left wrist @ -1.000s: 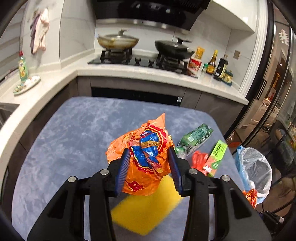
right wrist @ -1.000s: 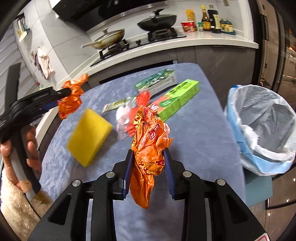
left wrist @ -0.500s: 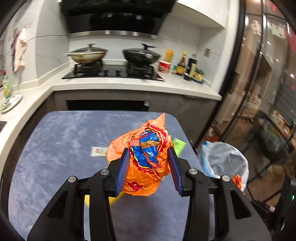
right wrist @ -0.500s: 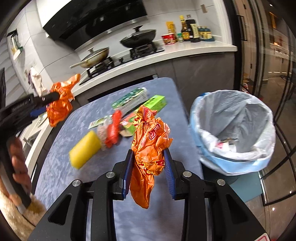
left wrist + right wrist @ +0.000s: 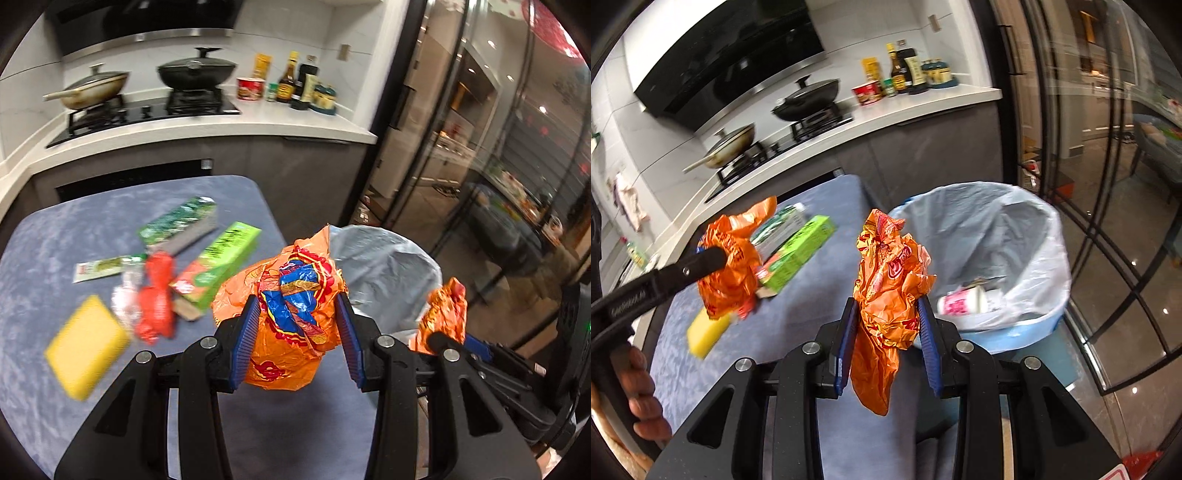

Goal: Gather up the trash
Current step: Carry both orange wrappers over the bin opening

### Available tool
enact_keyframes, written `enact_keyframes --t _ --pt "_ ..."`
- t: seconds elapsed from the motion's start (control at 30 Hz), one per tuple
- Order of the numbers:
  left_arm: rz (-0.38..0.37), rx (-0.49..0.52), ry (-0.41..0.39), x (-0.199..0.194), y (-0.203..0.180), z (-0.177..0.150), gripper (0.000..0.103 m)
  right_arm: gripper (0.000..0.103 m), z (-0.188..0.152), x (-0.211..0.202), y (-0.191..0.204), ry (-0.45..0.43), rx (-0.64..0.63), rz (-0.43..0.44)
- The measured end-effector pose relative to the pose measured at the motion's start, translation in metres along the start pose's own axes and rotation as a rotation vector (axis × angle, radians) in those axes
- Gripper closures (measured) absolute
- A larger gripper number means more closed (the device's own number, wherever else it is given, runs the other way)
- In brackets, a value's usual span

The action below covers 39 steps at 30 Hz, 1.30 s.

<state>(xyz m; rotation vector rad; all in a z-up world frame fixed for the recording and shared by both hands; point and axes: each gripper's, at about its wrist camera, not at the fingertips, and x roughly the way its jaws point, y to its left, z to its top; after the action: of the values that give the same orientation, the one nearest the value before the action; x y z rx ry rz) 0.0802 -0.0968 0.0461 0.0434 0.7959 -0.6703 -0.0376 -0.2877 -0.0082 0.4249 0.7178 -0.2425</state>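
Observation:
My left gripper (image 5: 297, 328) is shut on a crumpled orange and blue plastic bag (image 5: 291, 314), held above the table's right edge; it also shows in the right wrist view (image 5: 729, 258). My right gripper (image 5: 888, 328) is shut on a crumpled orange wrapper (image 5: 890, 295), held just left of the lined trash bin (image 5: 1027, 236). The bin (image 5: 384, 266) stands beside the table and holds a pink cup (image 5: 962, 302). The right gripper's wrapper shows in the left wrist view (image 5: 445, 314).
On the blue table (image 5: 55, 258) lie a yellow sponge (image 5: 86, 347), red wrapper (image 5: 157, 302), clear wrapper (image 5: 123, 299), green box (image 5: 221, 266), dark green box (image 5: 181, 221) and a small packet (image 5: 99, 266). Counter with stove, pans and bottles behind; glass doors at right.
Both grippers have swung right toward the trash bin, each still holding its orange trash. The bin now sits closer and the table items lie further left.

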Motion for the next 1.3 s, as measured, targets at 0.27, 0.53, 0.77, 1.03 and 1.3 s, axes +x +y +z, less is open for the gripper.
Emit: enact_keyframes --t 0.27,0.53,0.77,1.03,1.3 --pt "-0.085 0.045 0.066 0.052 -0.050 0.008 0.063 0.072 0.024 0.010 -0.044 -0.034 0.034 -0.065" --pt "-0.111 0.060 0.112 0.101 -0.080 0.019 0.063 0.071 0.045 0.034 -0.073 -0.035 0.058 -0.097" --pt "-0.105 0.068 0.147 0.132 -0.090 0.021 0.062 0.071 0.056 0.056 -0.087 -0.017 0.068 -0.110" --pt "-0.102 0.070 0.188 0.154 -0.093 0.020 0.057 0.066 0.061 0.076 -0.096 0.005 0.069 -0.123" --pt "-0.083 0.054 0.188 0.158 -0.089 0.021 0.047 0.057 0.060 0.075 -0.098 -0.006 0.085 -0.137"
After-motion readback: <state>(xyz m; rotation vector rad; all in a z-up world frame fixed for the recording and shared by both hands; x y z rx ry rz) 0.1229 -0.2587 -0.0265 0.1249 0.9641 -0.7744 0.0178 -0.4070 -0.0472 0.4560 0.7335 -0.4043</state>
